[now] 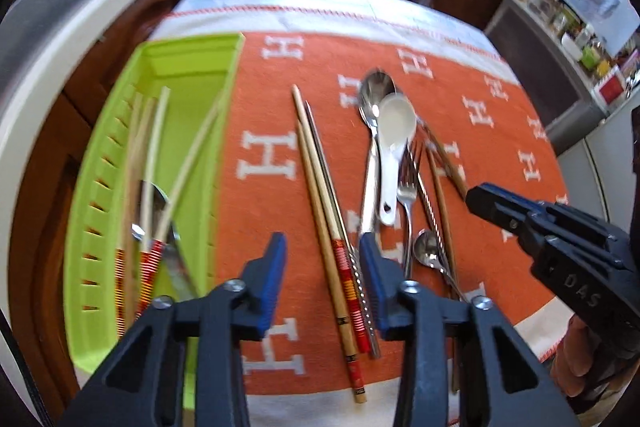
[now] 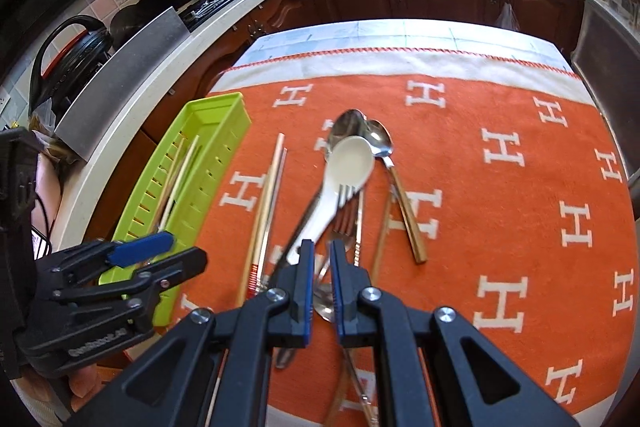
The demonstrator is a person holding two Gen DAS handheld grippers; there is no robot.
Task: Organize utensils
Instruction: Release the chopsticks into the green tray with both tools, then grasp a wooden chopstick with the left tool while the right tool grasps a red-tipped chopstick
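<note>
A lime-green tray (image 1: 188, 67) holding chopsticks and a spoon sits along the left edge of the worktop's orange cloth (image 2: 500, 227). Loose utensils lie mid-cloth: a pair of banded chopsticks (image 1: 320, 203), a white spoon (image 1: 394, 143) resting over a metal spoon (image 1: 374, 91), and a fork (image 1: 405, 187). The left gripper (image 1: 323, 283) hovers above the chopsticks' banded ends, fingers apart with the sticks between them, pads not pressing. The right gripper (image 2: 321, 287) hangs over the fork and spoon handles, fingers nearly together, clamping nothing.
</note>
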